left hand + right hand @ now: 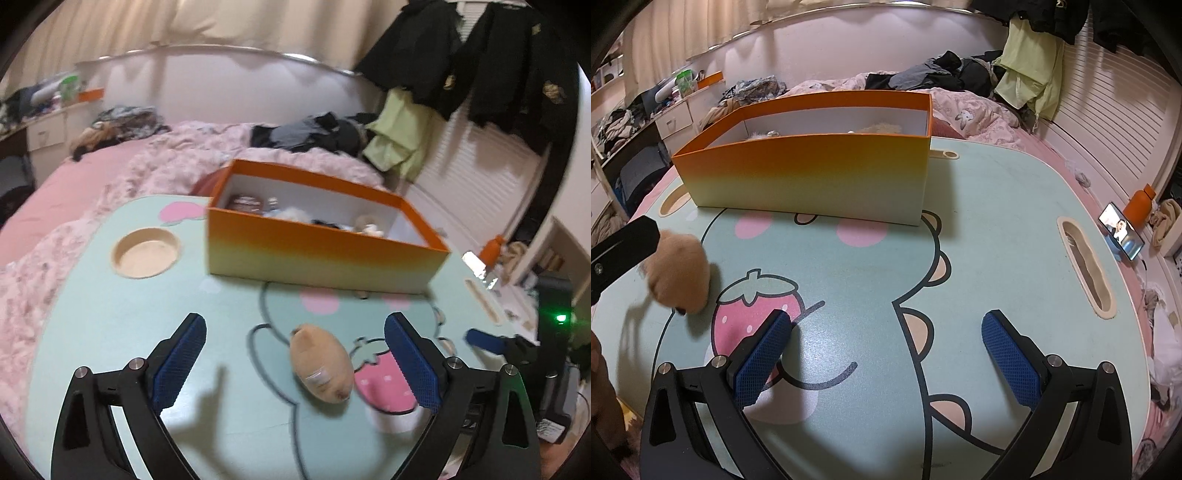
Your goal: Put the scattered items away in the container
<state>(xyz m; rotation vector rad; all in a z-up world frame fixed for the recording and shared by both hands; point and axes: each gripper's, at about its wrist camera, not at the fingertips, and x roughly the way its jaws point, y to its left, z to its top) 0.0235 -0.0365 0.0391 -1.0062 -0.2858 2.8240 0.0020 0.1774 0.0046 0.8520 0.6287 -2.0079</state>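
A tan plush toy (pixel 320 363) lies on the mint cartoon-print table (pixel 110 325), between my left gripper's fingers and nearer the right one. My left gripper (pixel 295 354) is open wide and holds nothing. The orange box (pixel 314 254) stands behind it with several small items inside. In the right wrist view the plush (pixel 679 273) lies at the left edge, beside a black finger of the left gripper. My right gripper (pixel 886 350) is open and empty over the bare table (pixel 979 236), in front of the orange box (pixel 812 177).
A round cup recess (pixel 144 252) is sunk in the table at left and a long slot (pixel 1086 266) at right. A pink bed with clothes (pixel 147 162) surrounds the table. A phone (pixel 1123 230) and an orange bottle (pixel 1141 206) stand to the right.
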